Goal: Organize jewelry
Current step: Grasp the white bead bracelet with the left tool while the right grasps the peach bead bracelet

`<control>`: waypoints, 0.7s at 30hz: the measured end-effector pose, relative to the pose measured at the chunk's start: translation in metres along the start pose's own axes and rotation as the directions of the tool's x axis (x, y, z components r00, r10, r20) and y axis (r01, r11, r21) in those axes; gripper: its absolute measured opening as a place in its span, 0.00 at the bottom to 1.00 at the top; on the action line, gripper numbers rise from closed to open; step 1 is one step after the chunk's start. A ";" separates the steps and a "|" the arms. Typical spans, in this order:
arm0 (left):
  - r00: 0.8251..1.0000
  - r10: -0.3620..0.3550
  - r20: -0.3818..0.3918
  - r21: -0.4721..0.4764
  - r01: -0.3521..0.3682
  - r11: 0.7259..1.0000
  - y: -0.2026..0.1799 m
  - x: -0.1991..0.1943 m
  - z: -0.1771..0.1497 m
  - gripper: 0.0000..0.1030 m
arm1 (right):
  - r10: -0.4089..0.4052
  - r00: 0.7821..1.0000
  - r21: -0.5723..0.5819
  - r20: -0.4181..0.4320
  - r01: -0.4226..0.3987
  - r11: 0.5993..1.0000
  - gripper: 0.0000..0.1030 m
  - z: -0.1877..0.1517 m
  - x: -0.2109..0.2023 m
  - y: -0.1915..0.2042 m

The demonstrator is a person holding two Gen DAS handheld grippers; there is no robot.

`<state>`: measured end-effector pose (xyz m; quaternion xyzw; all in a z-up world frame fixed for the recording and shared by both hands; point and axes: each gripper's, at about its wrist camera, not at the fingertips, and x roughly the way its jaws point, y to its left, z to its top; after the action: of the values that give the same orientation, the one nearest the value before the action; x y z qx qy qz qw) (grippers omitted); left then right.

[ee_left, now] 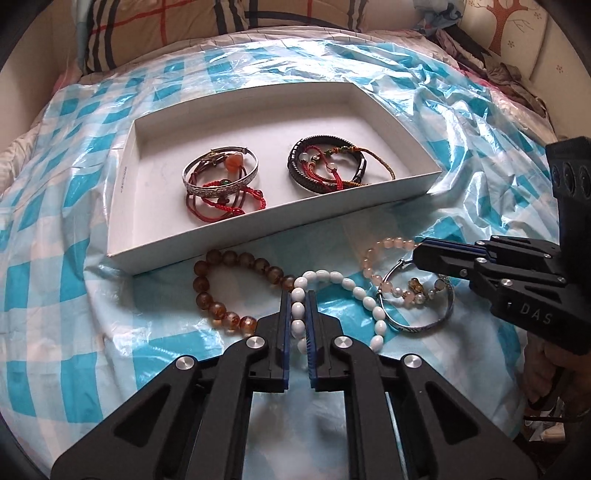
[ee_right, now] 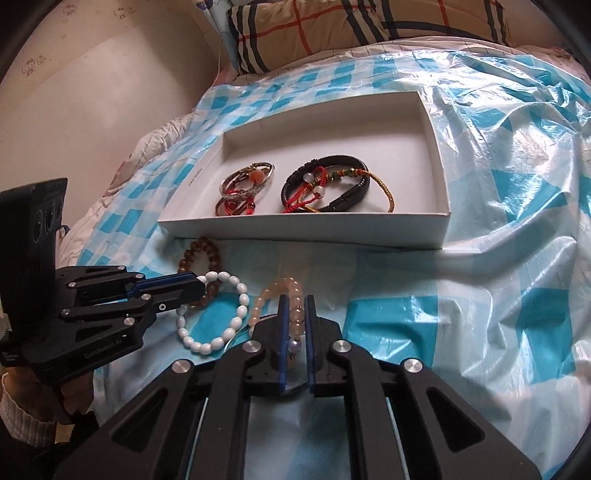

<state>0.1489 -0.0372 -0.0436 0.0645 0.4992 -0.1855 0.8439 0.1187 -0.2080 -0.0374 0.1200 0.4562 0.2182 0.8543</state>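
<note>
My left gripper (ee_left: 297, 300) is shut on the near side of a white oval-bead bracelet (ee_left: 357, 292) that lies on the sheet. Beside it on the left lies a brown bead bracelet (ee_left: 207, 288). On the right, my right gripper (ee_left: 419, 254) grips a pink bead bracelet (ee_left: 386, 245) that crosses a silver bangle (ee_left: 432, 323). The right wrist view shows that gripper (ee_right: 296, 301) shut on the pink beads (ee_right: 275, 286), with the left gripper (ee_right: 201, 288) at the white bracelet (ee_right: 242, 299). Behind them stands a shallow white box (ee_left: 258, 230).
The box (ee_right: 295, 230) holds two heaps: a silver bangle with red cords (ee_left: 221, 184) and black braided bands with coloured cords (ee_left: 332, 166). A crinkled blue-and-white checked plastic sheet (ee_left: 74, 258) covers the bed. A plaid pillow (ee_left: 166, 22) lies behind, and a wall (ee_right: 92, 92) rises at the left.
</note>
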 end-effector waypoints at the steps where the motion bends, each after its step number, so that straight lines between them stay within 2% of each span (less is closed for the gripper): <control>1: 1.000 -0.009 0.008 -0.014 0.009 1.000 0.003 -0.006 -0.003 0.07 | 0.015 1.000 0.012 0.016 -0.015 1.000 0.08 -0.002 -0.008 0.000; 5: 0.998 -0.042 0.051 -0.084 0.047 0.995 0.014 -0.033 -0.017 0.07 | 0.074 0.995 0.034 0.074 -0.077 0.996 0.08 -0.011 -0.040 0.008; 10: 0.992 -0.064 0.105 -0.147 0.079 0.986 0.022 -0.063 -0.033 0.07 | 0.110 0.989 0.037 0.104 -0.114 0.993 0.08 -0.021 -0.064 0.020; 16: 0.986 -0.061 0.158 -0.151 0.085 0.985 0.017 -0.093 -0.038 0.07 | 0.134 0.983 0.045 0.128 -0.140 0.989 0.08 -0.031 -0.081 0.027; 21: 0.980 -0.023 0.196 -0.140 0.051 0.989 0.010 -0.113 -0.041 0.07 | 0.159 0.975 0.047 0.153 -0.168 0.985 0.08 -0.036 -0.094 0.034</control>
<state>0.0704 0.0118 0.0337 -0.0246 0.4277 -0.1698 0.8875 0.0340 -0.2237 0.0250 0.1983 0.3862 0.2645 0.8611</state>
